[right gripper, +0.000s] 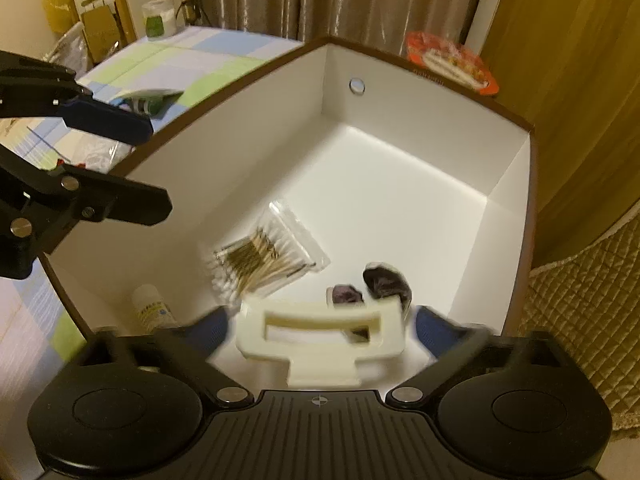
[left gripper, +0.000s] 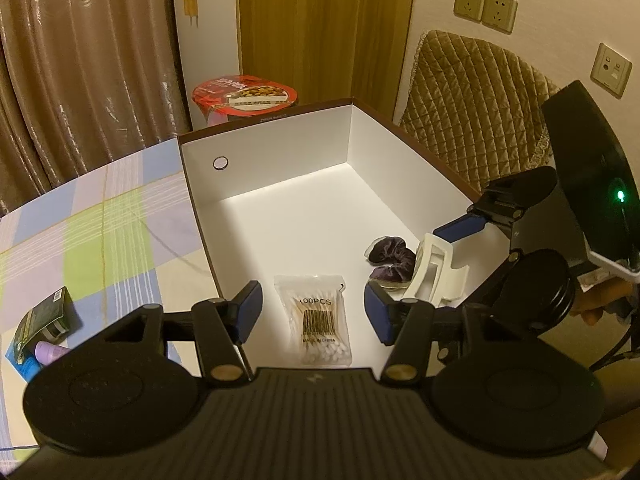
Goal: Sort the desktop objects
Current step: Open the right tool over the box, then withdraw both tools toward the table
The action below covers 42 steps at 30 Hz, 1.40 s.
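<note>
Box point(left gripper: 280, 216): standing on the checked bench point(left gripper: 100, 216), white inside, brown rim, round hole in one wall.
Right tool point(right gripper: 320, 330): hanging over the box's near corner, pointing steeply down, jaws spread wide. Blue fingers point(right gripper: 434, 334) are standing clear on both sides of the clip.
Clip point(right gripper: 320, 334): white hair claw, lying crosswise between the right tool's fingers, blurred. No pad is pressing on it, so it is released. In the left view it point(left gripper: 434, 276) is sitting tilted by the scrunchie, just under the right tool's blue finger point(left gripper: 460, 228).
Scrunchie point(left gripper: 390, 262): dark purple, lying on the box floor, touching or just behind the clip.
Swabs point(left gripper: 320, 316): clear bag of cotton swabs, lying flat on the box floor.
Left tool point(left gripper: 314, 312): hovering over the box's near edge, jaws partly apart, gripping nothing. The swab bag is showing between its fingers, but lower, on the floor.
Bottle point(right gripper: 152, 308): small and white, lying in the box's near corner, beside the right tool's left finger.
Outside box: dark packet point(left gripper: 44, 320) lying on the bench at left; red bowl point(left gripper: 244, 98) sitting behind the box.
</note>
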{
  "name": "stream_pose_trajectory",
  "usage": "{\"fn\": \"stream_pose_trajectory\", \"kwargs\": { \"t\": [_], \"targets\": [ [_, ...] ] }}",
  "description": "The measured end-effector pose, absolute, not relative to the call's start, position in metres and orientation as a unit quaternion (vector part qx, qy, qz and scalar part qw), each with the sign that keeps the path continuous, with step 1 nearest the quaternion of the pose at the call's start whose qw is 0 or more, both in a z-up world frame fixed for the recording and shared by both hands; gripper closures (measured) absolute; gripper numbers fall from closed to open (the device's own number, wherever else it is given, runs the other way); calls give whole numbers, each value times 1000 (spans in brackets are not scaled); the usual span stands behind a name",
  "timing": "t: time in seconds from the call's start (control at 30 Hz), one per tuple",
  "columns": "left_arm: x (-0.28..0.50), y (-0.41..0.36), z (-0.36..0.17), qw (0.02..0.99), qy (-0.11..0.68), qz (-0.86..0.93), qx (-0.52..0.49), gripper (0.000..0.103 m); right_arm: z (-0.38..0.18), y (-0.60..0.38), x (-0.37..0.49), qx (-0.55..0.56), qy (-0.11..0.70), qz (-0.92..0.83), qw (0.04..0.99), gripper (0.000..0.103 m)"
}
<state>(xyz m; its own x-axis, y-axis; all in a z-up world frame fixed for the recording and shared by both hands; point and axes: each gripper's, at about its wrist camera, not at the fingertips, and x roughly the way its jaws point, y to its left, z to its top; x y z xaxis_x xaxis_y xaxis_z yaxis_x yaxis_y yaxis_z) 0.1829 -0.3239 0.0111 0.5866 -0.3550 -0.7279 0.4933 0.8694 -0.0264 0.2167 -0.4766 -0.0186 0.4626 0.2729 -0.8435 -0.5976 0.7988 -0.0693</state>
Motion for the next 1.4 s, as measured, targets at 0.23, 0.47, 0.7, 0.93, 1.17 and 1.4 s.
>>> {"fn": "stream_pose_trajectory", "kwargs": {
  "t": [0.23, 0.47, 0.7, 0.93, 1.17, 1.4],
  "targets": [
    [178, -318, 15, 890, 383, -234, 86, 52, -13, -471, 214, -182, 441, 266, 838, 0],
    [172, -310, 20, 893, 379, -228, 82, 52, -8, -468, 208, -185, 432, 264, 842, 0],
    [163, -299, 28, 899, 369, -222, 77, 43, 7, -467, 197, -172, 417, 253, 856, 0],
    [147, -283, 36, 908, 358, -206, 69, 21, 27, -466, 177, -144, 404, 244, 870, 0],
    [123, -260, 41, 914, 354, -189, 53, 5, 42, -469, 151, -90, 395, 232, 884, 0],
    [94, -233, 43, 919, 363, -148, 35, 1, 47, -465, 119, -51, 385, 221, 894, 0]
  ]
}}
